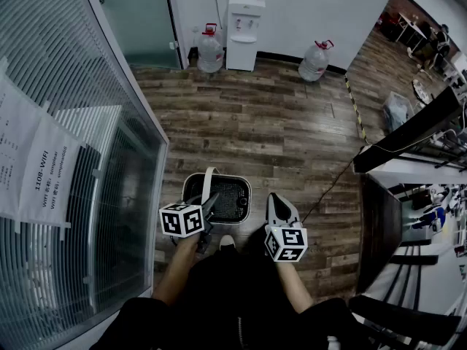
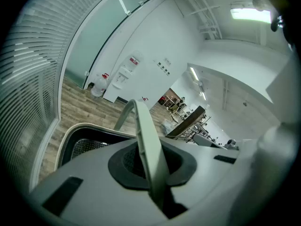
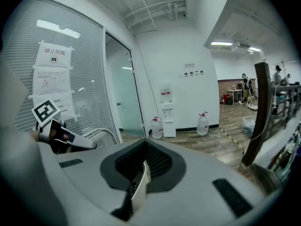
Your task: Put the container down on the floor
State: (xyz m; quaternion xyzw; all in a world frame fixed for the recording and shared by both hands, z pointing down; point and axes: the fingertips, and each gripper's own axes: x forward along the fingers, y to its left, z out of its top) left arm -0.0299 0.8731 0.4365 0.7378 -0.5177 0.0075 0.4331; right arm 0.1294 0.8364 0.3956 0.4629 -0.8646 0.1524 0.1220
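Head view: pale-rimmed, rounded-square container with dark mesh inside (image 1: 246, 195) was low above brown wood-plank floor (image 1: 277, 122), close in front of person; floor contact could not be told. Left gripper (image 1: 209, 204) clamped container's pale arched handle (image 1: 209, 179). Right gripper (image 1: 276, 201) was just right of rim, apart.

Left gripper view: jaws pressed on handle (image 2: 146, 140); container rim (image 2: 70, 131) was below.

Right gripper view: jaws were together, nothing between them.

Paper sheet (image 1: 45, 173) on glass wall (image 1: 109, 115): "1108-WIFI". Notice (image 3: 53, 55) on same wall: "禁止拍照".
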